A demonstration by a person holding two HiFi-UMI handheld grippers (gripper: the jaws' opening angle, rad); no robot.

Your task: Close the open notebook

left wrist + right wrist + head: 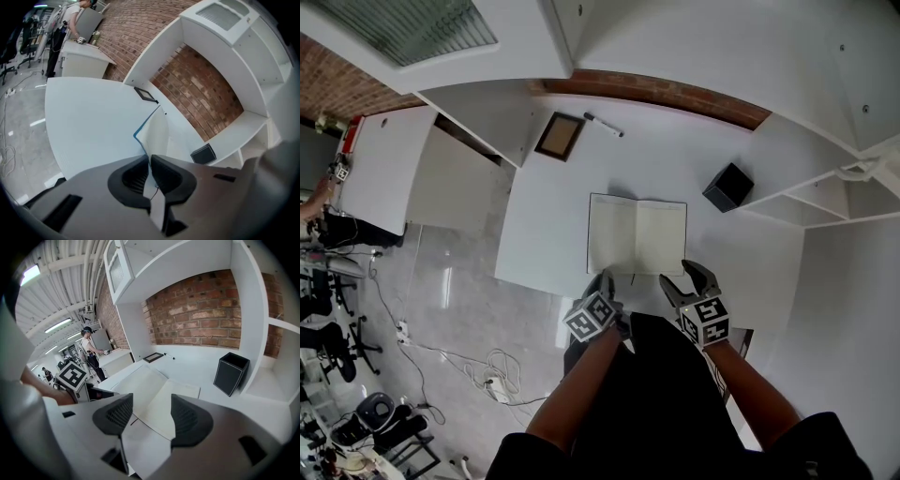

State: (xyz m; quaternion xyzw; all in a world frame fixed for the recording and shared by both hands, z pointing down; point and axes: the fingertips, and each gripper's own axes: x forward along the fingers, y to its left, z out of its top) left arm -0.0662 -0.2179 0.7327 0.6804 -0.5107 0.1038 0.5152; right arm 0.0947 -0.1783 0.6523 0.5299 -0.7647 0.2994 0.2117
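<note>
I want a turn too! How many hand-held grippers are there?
2. The left hand-held gripper is shut on the near left edge of the notebook; the right hand-held gripper hovers open by its near right edge. None seem hidden.

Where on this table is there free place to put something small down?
Bare: the table left of the notebook, and the wide strip between the notebook, frame, pen and black box. Crowded: the near edge, where the left gripper and right gripper are.
</note>
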